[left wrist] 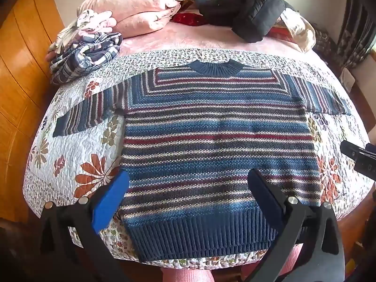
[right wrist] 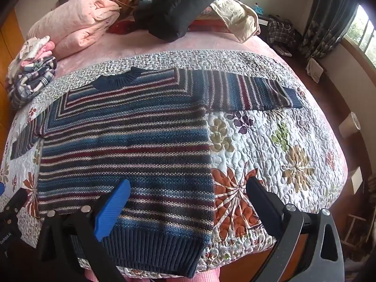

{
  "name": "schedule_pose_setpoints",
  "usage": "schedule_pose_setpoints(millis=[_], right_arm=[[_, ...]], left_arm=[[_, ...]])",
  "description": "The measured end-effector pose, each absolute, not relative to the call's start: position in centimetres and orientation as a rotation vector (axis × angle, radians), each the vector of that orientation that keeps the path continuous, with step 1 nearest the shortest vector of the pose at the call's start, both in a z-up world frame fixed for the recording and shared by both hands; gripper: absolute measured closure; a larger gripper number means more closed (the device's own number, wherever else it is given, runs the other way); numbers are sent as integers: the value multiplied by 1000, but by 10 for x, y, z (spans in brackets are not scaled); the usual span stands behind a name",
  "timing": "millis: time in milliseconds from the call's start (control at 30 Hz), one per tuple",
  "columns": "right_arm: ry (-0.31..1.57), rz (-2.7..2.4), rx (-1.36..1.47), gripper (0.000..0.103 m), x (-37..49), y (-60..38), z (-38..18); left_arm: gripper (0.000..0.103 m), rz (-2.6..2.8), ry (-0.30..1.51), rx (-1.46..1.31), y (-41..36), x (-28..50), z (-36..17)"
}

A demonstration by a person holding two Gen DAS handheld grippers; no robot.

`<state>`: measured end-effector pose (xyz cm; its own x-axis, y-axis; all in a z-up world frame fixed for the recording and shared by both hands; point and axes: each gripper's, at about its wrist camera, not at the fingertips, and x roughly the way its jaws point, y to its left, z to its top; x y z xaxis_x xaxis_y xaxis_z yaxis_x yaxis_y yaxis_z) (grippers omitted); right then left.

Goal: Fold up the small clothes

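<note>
A striped knit sweater (left wrist: 211, 136) in blue, maroon and cream lies flat and face up on the floral quilt (left wrist: 77, 145), both sleeves spread out sideways, navy collar at the far end, navy ribbed hem nearest me. My left gripper (left wrist: 188, 183) hovers open above the lower part of the sweater, nothing between its fingers. In the right wrist view the same sweater (right wrist: 127, 141) fills the left half, its right sleeve (right wrist: 246, 91) stretched across the quilt (right wrist: 282, 141). My right gripper (right wrist: 188, 192) is open above the sweater's lower right corner, holding nothing.
A pile of plaid and pale clothes (left wrist: 82, 49) sits at the quilt's far left corner. Pink folded bedding (left wrist: 136, 9) and a black padded jacket (left wrist: 246, 9) lie at the head of the bed. A wooden wardrobe (left wrist: 18, 70) stands on the left, a curtained window (right wrist: 359, 30) on the right.
</note>
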<state>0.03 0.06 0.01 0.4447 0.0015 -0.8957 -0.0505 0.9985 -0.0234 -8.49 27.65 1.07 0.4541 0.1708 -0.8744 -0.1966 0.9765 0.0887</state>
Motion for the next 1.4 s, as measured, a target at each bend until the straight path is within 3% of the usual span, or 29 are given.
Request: schedule_pose_setpoints(millis=[1400], right_arm=[[1112, 103, -40, 4, 15, 19, -25]], left_arm=[[3, 260, 1036, -25, 286, -75, -5]])
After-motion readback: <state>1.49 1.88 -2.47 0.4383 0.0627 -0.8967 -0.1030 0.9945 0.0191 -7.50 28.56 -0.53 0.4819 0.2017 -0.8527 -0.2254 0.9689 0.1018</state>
